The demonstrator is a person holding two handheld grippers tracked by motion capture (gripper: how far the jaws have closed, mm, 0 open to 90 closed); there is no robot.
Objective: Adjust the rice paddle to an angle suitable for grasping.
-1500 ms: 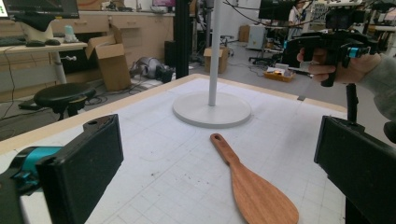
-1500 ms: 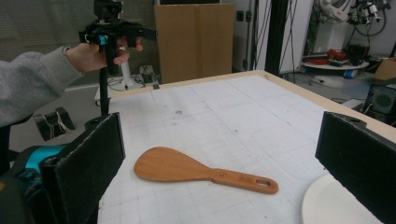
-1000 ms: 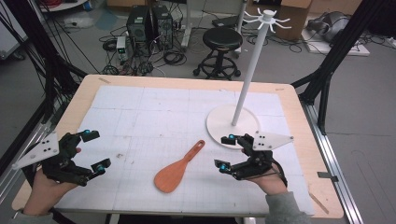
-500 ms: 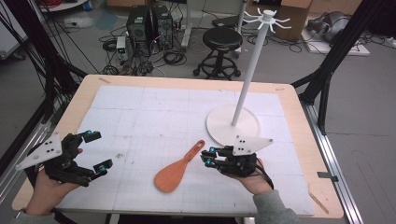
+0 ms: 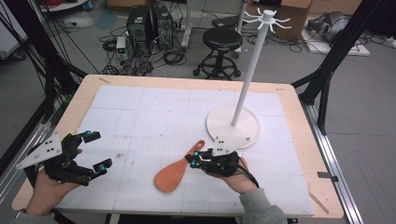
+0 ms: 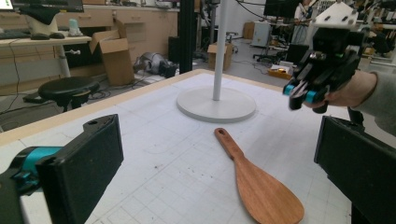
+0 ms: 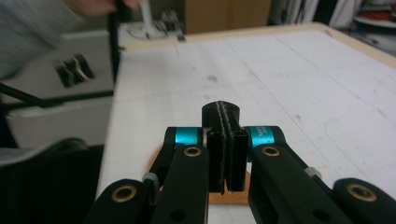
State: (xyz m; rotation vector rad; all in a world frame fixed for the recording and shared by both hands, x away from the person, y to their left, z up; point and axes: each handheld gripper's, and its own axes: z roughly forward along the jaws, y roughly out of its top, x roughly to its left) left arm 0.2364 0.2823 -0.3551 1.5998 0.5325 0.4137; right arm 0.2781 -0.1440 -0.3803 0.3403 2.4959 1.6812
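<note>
The wooden spatula (image 5: 176, 169) was seen lying flat just in front of the white stand (image 5: 233, 125). The right gripper (image 5: 192, 161), pressed closed on nothing, was poised over its handle. The left gripper (image 5: 95, 150) was held spread wide, well aside. Reopening before descent would probably be required.

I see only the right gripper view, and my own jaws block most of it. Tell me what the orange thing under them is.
Observer: A wooden spatula, lying flat on the mat with its handle pointing toward the white stand.
Operator: Say whether my gripper touches it.
Observer: No. In the left gripper view the right gripper hangs off the mat near the handle end, apart from it.
Operator: Report the other gripper.
Observer: The left gripper is open, holds nothing, and is near the table's front left, well away from the spatula.
</note>
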